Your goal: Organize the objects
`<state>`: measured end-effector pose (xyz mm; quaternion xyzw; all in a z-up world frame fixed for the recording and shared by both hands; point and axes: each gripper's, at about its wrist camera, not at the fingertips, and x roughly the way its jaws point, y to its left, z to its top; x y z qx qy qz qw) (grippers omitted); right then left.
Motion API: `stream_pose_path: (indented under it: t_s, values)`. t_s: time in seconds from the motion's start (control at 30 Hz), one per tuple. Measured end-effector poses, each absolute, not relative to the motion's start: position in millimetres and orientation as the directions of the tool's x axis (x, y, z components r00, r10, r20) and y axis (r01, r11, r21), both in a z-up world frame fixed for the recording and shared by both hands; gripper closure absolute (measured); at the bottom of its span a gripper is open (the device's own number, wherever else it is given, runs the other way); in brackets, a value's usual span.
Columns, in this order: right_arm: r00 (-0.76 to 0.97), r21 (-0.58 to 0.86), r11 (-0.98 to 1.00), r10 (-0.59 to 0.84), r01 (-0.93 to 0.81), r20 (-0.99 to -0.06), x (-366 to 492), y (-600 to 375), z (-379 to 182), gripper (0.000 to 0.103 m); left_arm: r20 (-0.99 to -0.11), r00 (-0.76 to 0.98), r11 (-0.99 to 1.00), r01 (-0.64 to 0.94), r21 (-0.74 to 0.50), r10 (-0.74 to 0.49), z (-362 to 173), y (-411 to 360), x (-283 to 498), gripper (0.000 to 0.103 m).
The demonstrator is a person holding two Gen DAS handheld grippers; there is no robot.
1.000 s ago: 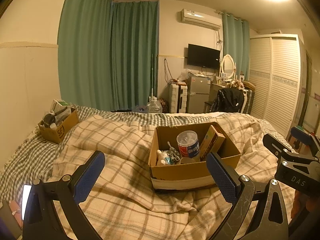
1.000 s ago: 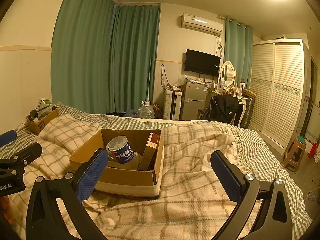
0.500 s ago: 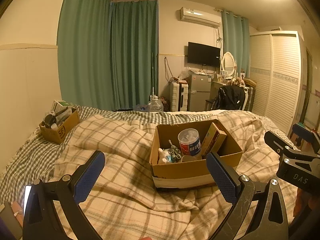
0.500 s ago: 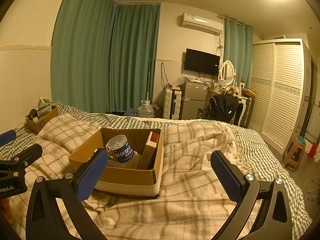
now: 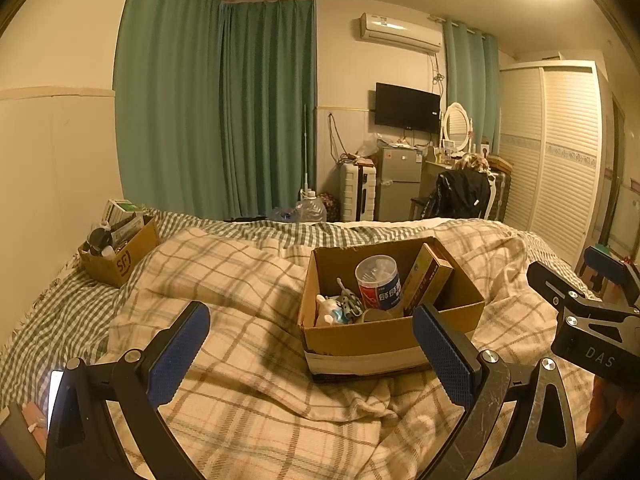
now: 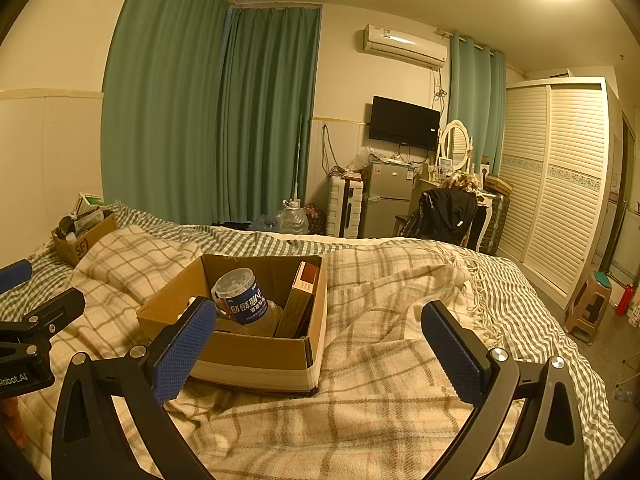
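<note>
A plaid blanket (image 5: pixel 248 280) covers a bed. On it sits an open cardboard box (image 5: pixel 384 340), lying slightly lower in the left wrist view than a second ago, otherwise unchanged. Inside stand a lidded cup (image 5: pixel 378 282) and a tall carton (image 5: pixel 428 276). A second box (image 5: pixel 120 258) rests near the wall. The left gripper (image 5: pixel 310 354) and right gripper (image 6: pixel 320 348) hover with fingers spread wide, holding and touching nothing.

A bed (image 5: pixel 60 320) with a plaid blanket (image 5: pixel 248 400) carries an open cardboard box (image 5: pixel 384 340) and a smaller box (image 5: pixel 120 256).
</note>
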<state>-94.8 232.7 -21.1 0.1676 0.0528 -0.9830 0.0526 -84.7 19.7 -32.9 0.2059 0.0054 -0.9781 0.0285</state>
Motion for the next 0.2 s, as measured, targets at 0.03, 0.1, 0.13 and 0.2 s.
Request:
stream_pose_path:
  t_s: [0.03, 0.1, 0.13, 0.2]
  values:
    - [-0.938, -0.086, -0.989, -0.086, 0.121, -0.336, -94.5, 232.7, -21.9, 0.000, -0.404, -0.913, -0.998, 0.059, 0.001, -0.054, -33.0, 19.6, -84.7, 0.000]
    - [-0.937, -0.086, -0.989, -0.085, 0.121, -0.338, -95.1, 232.7, -22.6, 0.000, -0.407, -0.911, -0.997, 0.071, 0.001, -0.065, -33.2, 19.3, -84.4, 0.000]
    - [-0.937, -0.086, -0.989, -0.085, 0.121, -0.339, -94.9, 232.7, -22.7, 0.000, -0.411, -0.909, -0.997, 0.080, -0.004, -0.072, -33.4, 18.7, -84.7, 0.000]
    - [-0.936, -0.087, -0.989, -0.085, 0.121, -0.341, -95.7, 232.4, -22.5, 0.000, -0.413, -0.908, -0.997, 0.082, -0.017, -0.067, -33.9, 16.7, -85.7, 0.000]
